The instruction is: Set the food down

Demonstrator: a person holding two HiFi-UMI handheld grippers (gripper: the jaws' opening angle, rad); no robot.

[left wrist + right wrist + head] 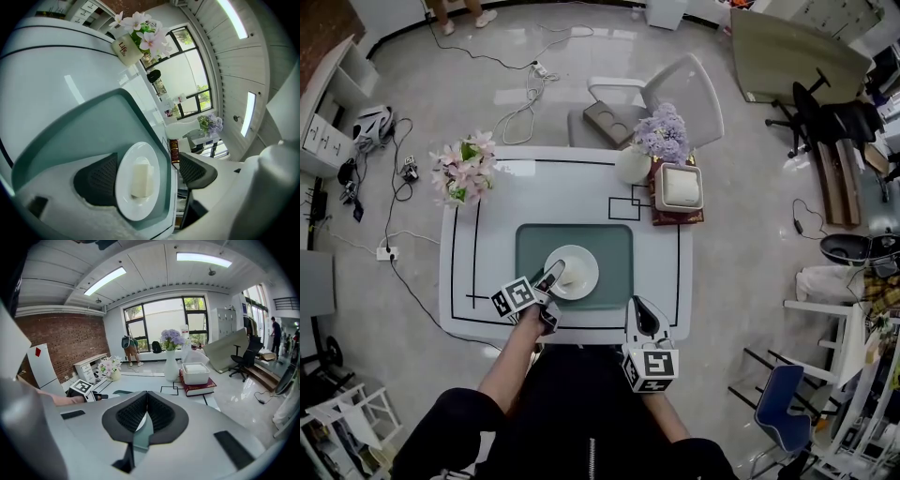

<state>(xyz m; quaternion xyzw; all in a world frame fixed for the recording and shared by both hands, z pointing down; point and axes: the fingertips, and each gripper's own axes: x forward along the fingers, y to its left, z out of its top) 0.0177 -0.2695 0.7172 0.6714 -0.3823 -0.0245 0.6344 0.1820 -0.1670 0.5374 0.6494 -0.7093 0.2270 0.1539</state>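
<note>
Food [141,179], a pale block, maybe tofu, sits on the plate [125,208] on the green mat [84,136], left gripper [149,169] spread wide either side of the plate, right gripper [146,404] pinched together.

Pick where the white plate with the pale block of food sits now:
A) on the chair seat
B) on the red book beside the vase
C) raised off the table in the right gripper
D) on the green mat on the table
D: the head view shows the plate lying flat on the green mat, with the left gripper holding its fingers apart, one either side of the plate.
</note>
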